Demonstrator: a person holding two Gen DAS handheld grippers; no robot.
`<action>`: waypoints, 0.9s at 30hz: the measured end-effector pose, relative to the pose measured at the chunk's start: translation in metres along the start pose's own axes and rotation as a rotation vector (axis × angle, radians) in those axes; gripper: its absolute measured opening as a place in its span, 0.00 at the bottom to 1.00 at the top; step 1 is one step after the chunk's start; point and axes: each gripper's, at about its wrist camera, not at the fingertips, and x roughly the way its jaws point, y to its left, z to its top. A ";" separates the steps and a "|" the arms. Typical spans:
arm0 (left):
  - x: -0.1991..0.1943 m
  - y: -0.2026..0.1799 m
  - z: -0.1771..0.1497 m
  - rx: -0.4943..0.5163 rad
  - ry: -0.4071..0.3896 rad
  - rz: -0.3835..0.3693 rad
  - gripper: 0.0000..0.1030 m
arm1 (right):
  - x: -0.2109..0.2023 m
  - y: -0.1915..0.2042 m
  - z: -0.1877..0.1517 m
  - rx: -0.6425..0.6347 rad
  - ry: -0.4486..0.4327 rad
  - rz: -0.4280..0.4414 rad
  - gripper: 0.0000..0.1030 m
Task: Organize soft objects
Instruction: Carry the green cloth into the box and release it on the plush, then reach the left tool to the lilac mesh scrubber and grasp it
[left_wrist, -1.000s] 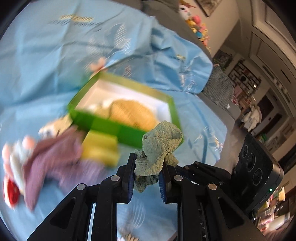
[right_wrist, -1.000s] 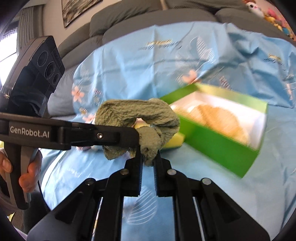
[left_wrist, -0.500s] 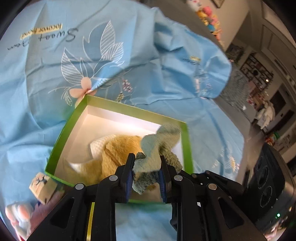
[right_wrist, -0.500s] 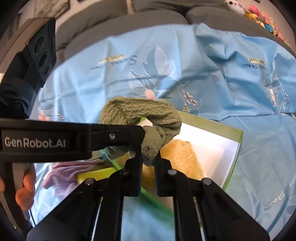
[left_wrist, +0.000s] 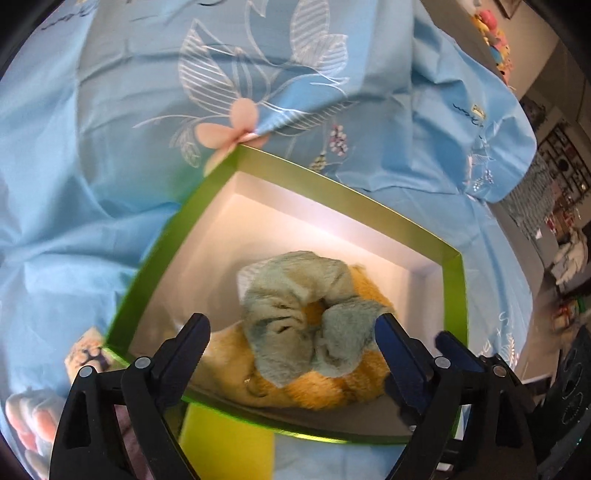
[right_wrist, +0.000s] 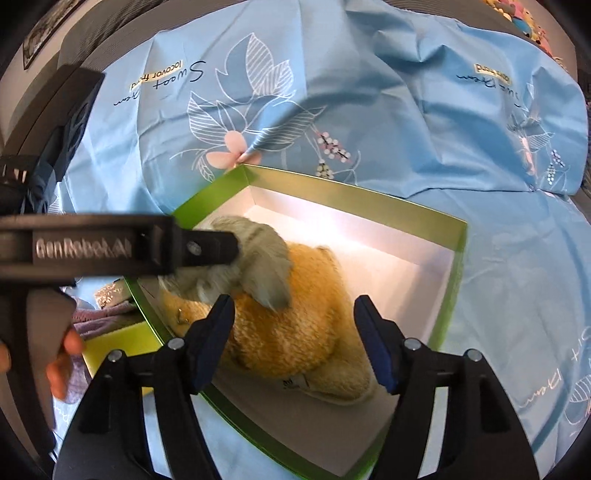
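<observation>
Green scrunchie dropped on orange plush in box. Both grippers opening, gripping nothing. Next: pull back, fetch another soft item.

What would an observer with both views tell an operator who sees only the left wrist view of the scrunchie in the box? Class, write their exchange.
Operator: Is the right gripper touching the scrunchie?
Observer: No. The right gripper has its jaws opening and both pads are bare. The scrunchie lies on the plush, just beyond the fingertips.
Operator: Does the plush carry any marking I cannot see?
Observer: Yes. There is a white tag at the edge of the plush nearest the right gripper.
</observation>
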 end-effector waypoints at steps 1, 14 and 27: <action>-0.005 0.002 -0.001 0.005 -0.011 0.009 0.88 | -0.003 -0.001 -0.002 0.005 0.000 0.001 0.66; -0.092 0.057 -0.054 -0.023 -0.090 0.006 0.89 | -0.059 0.009 -0.049 -0.002 -0.035 0.056 0.84; -0.161 0.122 -0.143 -0.149 -0.158 -0.003 0.91 | -0.088 0.066 -0.098 -0.076 0.002 0.169 0.84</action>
